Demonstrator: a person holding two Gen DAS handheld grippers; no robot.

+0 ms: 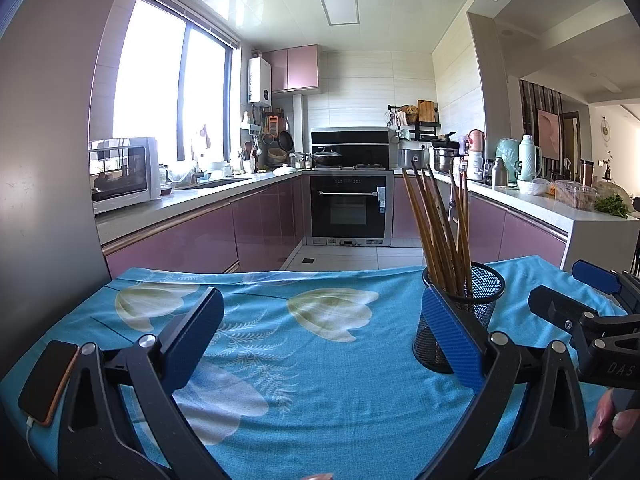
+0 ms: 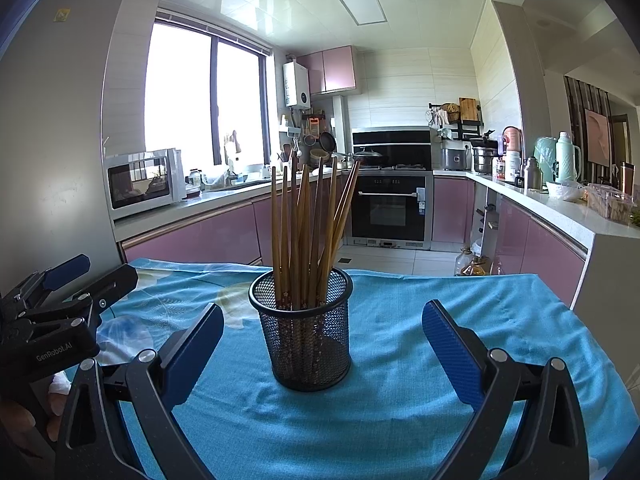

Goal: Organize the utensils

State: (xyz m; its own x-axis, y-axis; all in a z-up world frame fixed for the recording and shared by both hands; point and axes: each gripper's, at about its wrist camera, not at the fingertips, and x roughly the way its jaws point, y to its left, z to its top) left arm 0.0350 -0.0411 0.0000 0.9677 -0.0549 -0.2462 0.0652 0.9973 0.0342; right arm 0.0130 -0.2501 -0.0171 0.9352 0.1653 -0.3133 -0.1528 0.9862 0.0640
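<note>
A: How does the left black two-finger gripper with blue ribbed pads (image 1: 324, 340) stand?

B: Its jaws are spread wide, level and pointing forward, nothing between them.

A: And the right black two-finger gripper with blue pads (image 2: 323, 354)?

B: Likewise parted wide, empty. The two sit side by side; a hand's fingertips (image 1: 612, 420) grip the right one's handle.

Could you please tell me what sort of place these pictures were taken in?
A home kitchen, most likely: a built-in oven under a hob, pink cabinets along the counters, and a microwave by the window. Chopsticks stand in a mesh cup on the table.
</note>
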